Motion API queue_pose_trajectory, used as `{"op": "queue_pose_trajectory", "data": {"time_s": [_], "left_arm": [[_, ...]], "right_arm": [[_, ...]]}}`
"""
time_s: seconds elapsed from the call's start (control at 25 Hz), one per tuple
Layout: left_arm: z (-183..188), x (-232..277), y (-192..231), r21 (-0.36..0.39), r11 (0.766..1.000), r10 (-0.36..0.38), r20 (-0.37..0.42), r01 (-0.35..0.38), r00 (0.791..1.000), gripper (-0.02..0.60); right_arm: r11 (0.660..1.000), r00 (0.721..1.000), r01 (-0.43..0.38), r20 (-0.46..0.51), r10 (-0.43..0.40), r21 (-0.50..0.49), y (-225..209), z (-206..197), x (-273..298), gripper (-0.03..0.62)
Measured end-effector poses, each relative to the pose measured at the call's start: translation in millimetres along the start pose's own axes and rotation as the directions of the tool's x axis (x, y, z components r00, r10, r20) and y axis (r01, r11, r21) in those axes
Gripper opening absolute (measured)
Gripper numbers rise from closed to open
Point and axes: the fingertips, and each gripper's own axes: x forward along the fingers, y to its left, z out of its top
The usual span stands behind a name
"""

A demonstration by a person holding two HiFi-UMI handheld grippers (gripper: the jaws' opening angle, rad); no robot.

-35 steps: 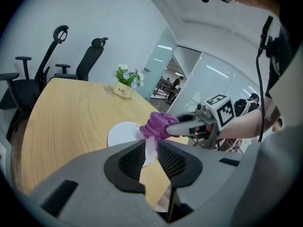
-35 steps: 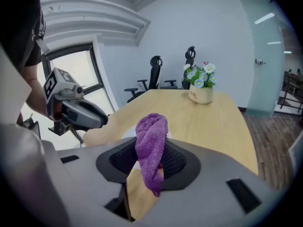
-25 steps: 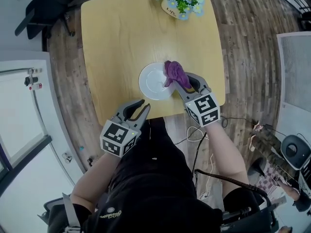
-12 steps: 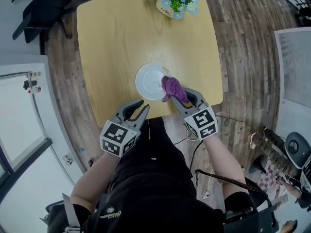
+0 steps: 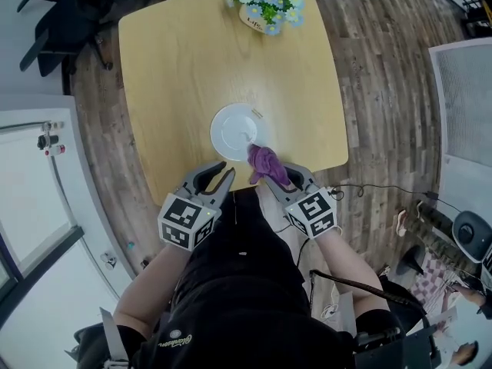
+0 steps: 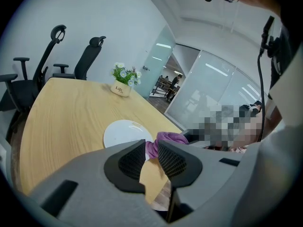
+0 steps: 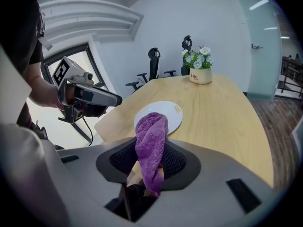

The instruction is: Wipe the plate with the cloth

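The right gripper point(image 5: 278, 174) is clenched on a purple terry cloth point(image 5: 267, 162), its two dark ribbed pads point(image 7: 176, 161) pressed against the bunched fabric from either side. In the right gripper view the cloth stands up out of the jaws in a thick fold. In the head view the cloth lies at about 5 o'clock from a round white plate point(image 5: 231, 129) and overlaps that part of its rim. From so steep an angle it is hard to tell whether the fabric touches the rim or is held just above it. The plate lies flat on a square pale-yellow wooden table with rounded corners point(image 5: 177, 75), a little toward 6 o'clock from the table's middle and near its front edge. The left gripper point(image 5: 217, 177) is at 7 o'clock from the plate, over the table's front edge and apart from both plate and cloth. Its jaws stand released with a narrow gap between them, and the left gripper view shows nothing in that gap. At the table's 12 o'clock edge stands a small cream pot of white and blue flowers point(image 5: 264, 4). Off the table at 10 o'clock are black office chairs point(image 5: 58, 21) on a grey-brown wood-plank floor point(image 5: 377, 68).
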Motion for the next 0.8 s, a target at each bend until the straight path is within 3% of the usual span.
{"op": "queue_pose_trajectory", "data": {"time_s": [0.24, 0.44, 0.8], "left_arm": [[1, -5, -4, 0.001, 1.0, 0.001, 0.006, -0.001, 1.0, 0.08], [18, -17, -10, 0.022, 1.0, 0.011, 0.044, -0.012, 0.999, 0.08], [88, -51, -17, 0.093, 0.994, 0.044, 0.19, -0.063, 0.981, 0.08]], "right_arm": [[0.999, 0.999, 0.015, 0.037, -0.016, 0.031, -3, 6, -5, 0.129], [0.997, 0.992, 0.032, 0.122, -0.04, 0.063, -3, 34, -21, 0.129], [0.996, 0.946, 0.087, 0.311, -0.089, 0.02, 5, 118, -67, 0.129]]}}
